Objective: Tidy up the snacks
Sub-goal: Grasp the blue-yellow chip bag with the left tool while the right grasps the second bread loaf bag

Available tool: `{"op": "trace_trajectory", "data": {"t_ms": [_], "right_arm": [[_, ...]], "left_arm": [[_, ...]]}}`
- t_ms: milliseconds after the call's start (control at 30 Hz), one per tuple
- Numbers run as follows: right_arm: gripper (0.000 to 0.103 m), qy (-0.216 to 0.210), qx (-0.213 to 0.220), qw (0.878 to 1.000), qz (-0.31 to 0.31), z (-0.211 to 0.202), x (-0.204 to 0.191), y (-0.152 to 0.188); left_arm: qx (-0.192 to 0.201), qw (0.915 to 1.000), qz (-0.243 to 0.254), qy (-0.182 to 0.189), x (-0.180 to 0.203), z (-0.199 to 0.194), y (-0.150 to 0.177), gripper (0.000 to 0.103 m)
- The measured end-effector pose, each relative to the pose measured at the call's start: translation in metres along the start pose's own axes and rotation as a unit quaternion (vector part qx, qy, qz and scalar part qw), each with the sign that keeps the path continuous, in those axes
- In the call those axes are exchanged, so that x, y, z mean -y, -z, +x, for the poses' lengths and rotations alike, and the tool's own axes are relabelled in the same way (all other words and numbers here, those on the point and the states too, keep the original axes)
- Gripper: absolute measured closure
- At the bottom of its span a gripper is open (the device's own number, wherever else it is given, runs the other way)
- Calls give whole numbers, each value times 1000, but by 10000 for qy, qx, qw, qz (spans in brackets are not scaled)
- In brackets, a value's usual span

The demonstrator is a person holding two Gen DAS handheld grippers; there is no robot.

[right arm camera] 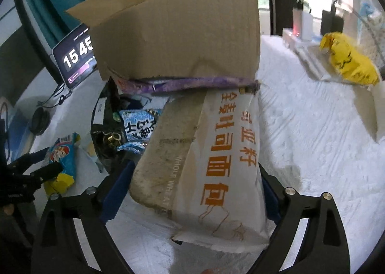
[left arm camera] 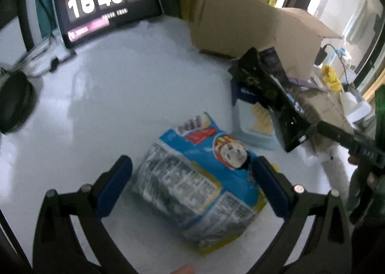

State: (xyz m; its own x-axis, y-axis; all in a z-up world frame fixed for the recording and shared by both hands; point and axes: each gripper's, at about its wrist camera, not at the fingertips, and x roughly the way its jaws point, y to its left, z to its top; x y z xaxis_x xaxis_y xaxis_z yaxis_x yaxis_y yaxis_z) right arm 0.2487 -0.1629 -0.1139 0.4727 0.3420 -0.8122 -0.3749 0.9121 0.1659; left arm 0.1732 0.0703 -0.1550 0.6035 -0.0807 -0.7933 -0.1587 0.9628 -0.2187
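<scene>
A blue snack bag (left arm camera: 192, 177) with a cartoon face lies flat on the white table (left arm camera: 132, 95), between the fingers of my left gripper (left arm camera: 192, 185), which is open around it. The same bag (right arm camera: 63, 156) shows at the left of the right wrist view. My right gripper (right arm camera: 192, 192) is open and straddles a white bread bag (right arm camera: 216, 160) with orange lettering. That bag lies on a white crinkled cover (right arm camera: 312, 141), its far end tucked under the cardboard box flap (right arm camera: 178, 40). The right pad is hidden behind the bread bag.
An open cardboard box (left arm camera: 240, 18) stands at the back, with a black bag (left arm camera: 269, 86), a blue-white packet (right arm camera: 139, 127) and a purple bag (right arm camera: 192, 83) piled in front. A clock tablet (left arm camera: 105, 4) leans at the back left. A yellow bag (right arm camera: 349, 62) lies far right.
</scene>
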Motion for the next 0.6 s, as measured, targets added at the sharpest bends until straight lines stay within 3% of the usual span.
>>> {"op": "trace_trajectory", "data": {"t_ms": [100, 267, 400, 533, 600], "right_arm": [[17, 29, 86, 9999, -67, -8, -2, 1], [23, 89, 162, 9996, -203, -22, -6, 7], [24, 179, 241, 9992, -250, -37, -7, 13], [24, 303, 400, 9984, -245, -58, -6, 14], [24, 358, 522, 9978, -213, -69, -5, 13]], "left_arm": [[21, 9995, 278, -130, 12, 6, -1, 1], [-34, 9984, 558, 112, 27, 11, -2, 2], [-20, 9966, 747, 340, 36, 7, 1, 21], [41, 9952, 831, 511, 40, -1, 4, 32], [106, 9946, 835, 611, 40, -6, 4, 46]]}}
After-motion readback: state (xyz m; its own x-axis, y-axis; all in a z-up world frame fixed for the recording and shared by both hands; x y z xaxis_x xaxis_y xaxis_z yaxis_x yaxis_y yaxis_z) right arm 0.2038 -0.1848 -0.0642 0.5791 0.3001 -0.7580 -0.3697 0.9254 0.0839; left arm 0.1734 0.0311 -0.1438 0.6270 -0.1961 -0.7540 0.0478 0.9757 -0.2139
